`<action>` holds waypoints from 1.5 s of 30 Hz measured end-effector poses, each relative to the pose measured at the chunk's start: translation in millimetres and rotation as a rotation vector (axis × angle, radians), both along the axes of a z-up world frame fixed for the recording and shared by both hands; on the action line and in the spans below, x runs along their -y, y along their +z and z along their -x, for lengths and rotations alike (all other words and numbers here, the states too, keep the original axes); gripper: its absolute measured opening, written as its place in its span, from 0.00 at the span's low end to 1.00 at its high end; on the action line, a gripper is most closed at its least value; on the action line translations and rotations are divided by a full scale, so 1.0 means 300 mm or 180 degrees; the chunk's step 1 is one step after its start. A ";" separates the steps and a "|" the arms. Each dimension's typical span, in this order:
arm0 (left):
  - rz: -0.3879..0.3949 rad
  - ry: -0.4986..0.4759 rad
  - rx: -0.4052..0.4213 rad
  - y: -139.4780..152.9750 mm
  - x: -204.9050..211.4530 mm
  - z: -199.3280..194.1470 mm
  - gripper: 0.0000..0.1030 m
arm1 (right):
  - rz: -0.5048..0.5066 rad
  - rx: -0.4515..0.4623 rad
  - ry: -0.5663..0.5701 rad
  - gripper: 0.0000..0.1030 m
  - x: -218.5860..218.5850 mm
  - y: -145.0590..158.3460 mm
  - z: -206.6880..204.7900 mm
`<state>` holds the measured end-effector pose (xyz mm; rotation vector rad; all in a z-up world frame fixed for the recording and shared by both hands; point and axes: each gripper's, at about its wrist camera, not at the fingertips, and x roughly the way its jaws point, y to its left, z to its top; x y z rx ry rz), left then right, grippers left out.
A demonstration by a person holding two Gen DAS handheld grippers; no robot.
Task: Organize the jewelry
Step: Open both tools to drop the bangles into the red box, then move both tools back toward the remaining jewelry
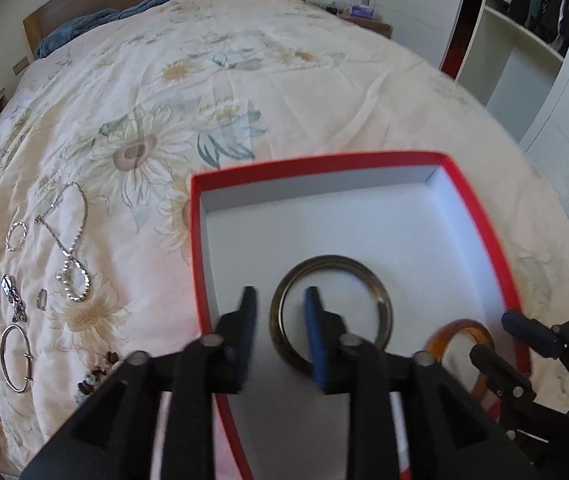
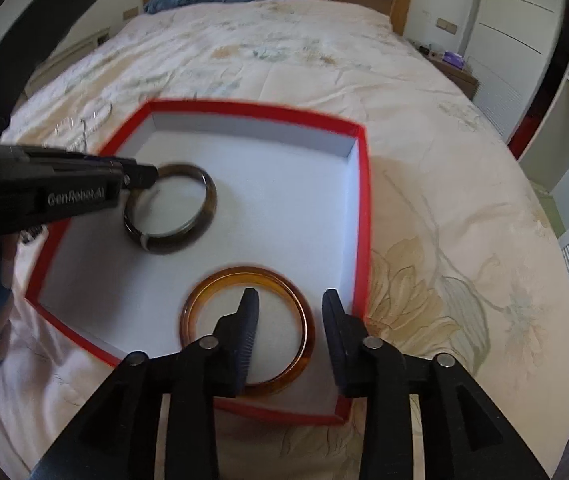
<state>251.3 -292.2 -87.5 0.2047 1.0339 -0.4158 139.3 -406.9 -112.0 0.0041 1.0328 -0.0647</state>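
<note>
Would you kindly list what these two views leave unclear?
- Left wrist view: amber bangle, partly hidden behind the right gripper.
- Left wrist view: bead strand, partly covered by the left gripper.
- Right wrist view: silver jewelry beyond the red box, blurred.

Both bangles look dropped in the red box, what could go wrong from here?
1. Each tool, left tool and right tool, has one finger inside its bangle's ring: dark bangle, amber bangle. Lifting out could snag and drag them.
2. The amber bangle sits near the box's near wall and may get flicked out.
3. Loose pieces such as the bead necklace lie on soft bedding, which may make pinching them awkward.
</note>
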 end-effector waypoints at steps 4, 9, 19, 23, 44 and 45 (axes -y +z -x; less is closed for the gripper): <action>0.0135 -0.0038 0.0037 0.086 -0.034 0.055 0.30 | -0.0048 0.0100 -0.0131 0.38 0.010 0.091 0.053; 0.0318 0.0097 0.0388 0.255 -0.157 0.173 0.30 | -0.0170 0.0297 -0.0311 0.39 0.008 0.238 0.182; 0.0424 0.0471 0.1101 0.615 -0.579 0.439 0.30 | -0.0257 0.0871 -0.0314 0.42 -0.159 0.588 0.468; 0.0472 0.0788 0.1354 0.772 -0.844 0.545 0.30 | -0.0272 0.1156 -0.0200 0.44 -0.257 0.732 0.564; 0.0519 0.1513 0.1277 0.757 -1.484 0.754 0.35 | -0.0455 0.1343 0.0521 0.49 -0.670 0.855 0.577; 0.0521 0.1491 0.1243 0.728 -1.473 0.741 0.35 | -0.0467 0.1310 0.0532 0.49 -0.678 0.837 0.563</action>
